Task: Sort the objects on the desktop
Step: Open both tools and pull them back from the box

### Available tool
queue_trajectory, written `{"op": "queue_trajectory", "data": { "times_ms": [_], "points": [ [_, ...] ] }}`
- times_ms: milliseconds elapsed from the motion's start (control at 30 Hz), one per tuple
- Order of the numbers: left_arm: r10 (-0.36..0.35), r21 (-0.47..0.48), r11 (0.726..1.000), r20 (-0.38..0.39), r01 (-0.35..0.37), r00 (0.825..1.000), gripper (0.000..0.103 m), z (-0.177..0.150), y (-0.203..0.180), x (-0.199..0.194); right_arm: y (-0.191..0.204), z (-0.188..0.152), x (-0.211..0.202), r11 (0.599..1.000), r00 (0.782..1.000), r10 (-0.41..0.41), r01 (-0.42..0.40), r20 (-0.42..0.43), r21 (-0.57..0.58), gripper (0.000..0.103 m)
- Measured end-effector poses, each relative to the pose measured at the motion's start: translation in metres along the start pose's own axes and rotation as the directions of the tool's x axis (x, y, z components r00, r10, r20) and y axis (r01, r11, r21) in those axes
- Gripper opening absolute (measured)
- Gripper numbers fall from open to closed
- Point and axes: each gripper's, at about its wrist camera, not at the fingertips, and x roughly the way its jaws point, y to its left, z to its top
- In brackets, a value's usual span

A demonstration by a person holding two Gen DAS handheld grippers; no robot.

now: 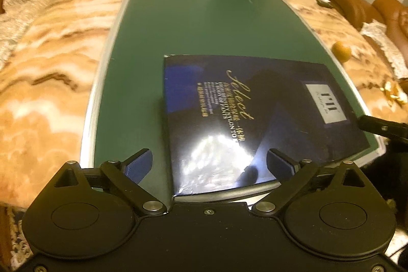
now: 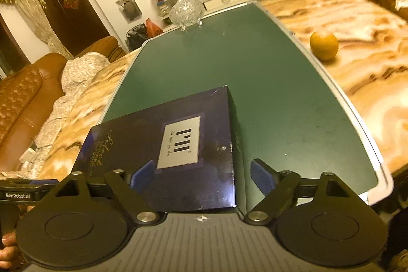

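1. The green, metal-edged surface (image 2: 280, 83) on a marble-patterned top is seen ahead of both grippers, in a living room with brown sofas.
2. The flat dark-blue glossy cardboard box (image 1: 244, 114) lies just ahead of the left gripper (image 1: 209, 165) and right gripper (image 2: 201, 177); both are spread apart, empty.
3. An approach is judged underway; a two-sided grasp is called for next.
4. A cut-glass bowl (image 2: 186, 10) stands far ahead, an orange (image 2: 323, 45) ahead-right.

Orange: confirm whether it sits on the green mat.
No. The orange rests on the marbled tabletop, beside the green mat.
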Motion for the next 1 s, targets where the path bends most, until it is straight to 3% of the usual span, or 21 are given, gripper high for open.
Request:
{"op": "queue_trajectory", "data": {
  "times_ms": [133,200,267,367,567,900,1000],
  "points": [
    [0.089,0.009,0.996,0.027,-0.09,0.996,0.101,-0.008,-0.013,-0.013,0.023,-0.014,-0.01,0.997,0.998,-0.066,0.066,-0.001,-0.047,0.088],
    [0.132,0.007,0.991,0.038,-0.132,0.991,0.103,-0.015,-0.02,-0.021,0.036,-0.023,-0.015,0.991,0.994,-0.111,0.111,0.003,-0.07,0.098],
    [0.161,0.002,0.987,0.034,-0.161,0.986,0.103,-0.022,-0.027,-0.027,0.051,-0.033,-0.02,0.981,0.986,-0.167,0.167,0.009,-0.099,0.101],
    [0.163,-0.021,0.986,0.017,-0.163,0.986,0.103,-0.031,-0.033,-0.032,0.073,-0.049,-0.027,0.96,0.973,-0.229,0.23,0.023,-0.16,0.103],
    [0.215,-0.078,0.974,0.005,-0.214,0.977,0.103,-0.049,-0.039,-0.044,0.101,-0.069,-0.038,0.938,0.962,-0.274,0.271,0.02,-0.214,0.103],
    [0.235,-0.033,0.971,-0.03,-0.236,0.972,0.103,-0.064,-0.045,-0.047,0.114,-0.079,-0.05,0.926,0.944,-0.329,0.326,0.019,-0.191,0.103],
    [0.252,-0.025,0.967,-0.028,-0.252,0.967,0.103,-0.067,-0.047,-0.048,0.117,-0.076,-0.045,0.92,0.937,-0.347,0.334,-0.029,-0.203,0.103]
  ]
}}
